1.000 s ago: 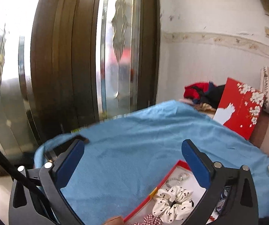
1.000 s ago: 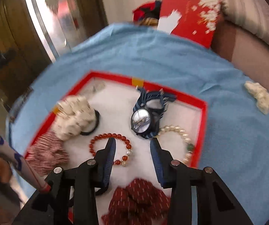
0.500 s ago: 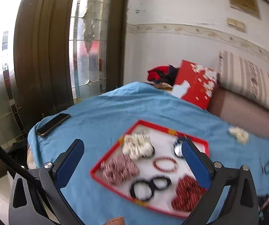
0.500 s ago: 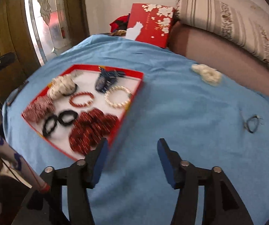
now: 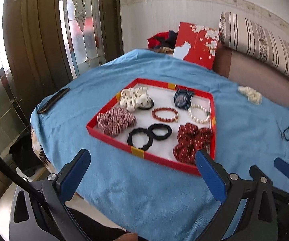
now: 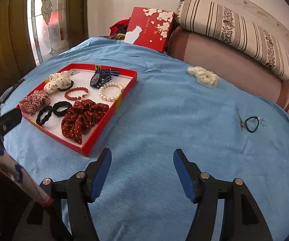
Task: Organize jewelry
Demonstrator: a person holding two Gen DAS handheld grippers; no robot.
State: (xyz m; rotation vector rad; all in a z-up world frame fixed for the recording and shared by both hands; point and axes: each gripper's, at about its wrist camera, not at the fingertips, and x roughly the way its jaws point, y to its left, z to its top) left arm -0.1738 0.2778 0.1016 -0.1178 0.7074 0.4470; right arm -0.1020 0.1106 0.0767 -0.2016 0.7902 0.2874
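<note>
red tray (image 6: 112,118) on blue cloth (image 6: 164,120), already holds scrunchies, bead bracelets, watch. still outside: cream scrunchie (image 6: 202,76) far side of cloth near sofa; blue cord loop (image 6: 252,123) with small metal piece, off to right. right gripper (image 6: 142,172) empty, jaws just been opening, nothing between. left gripper (image 5: 142,172) spread wide, empty. scrunchie likely light, soft, squashy: pinch across bunched middle. cord loop looks thin, limp, flat on cloth: probably slips, nip close to metal piece.
</note>
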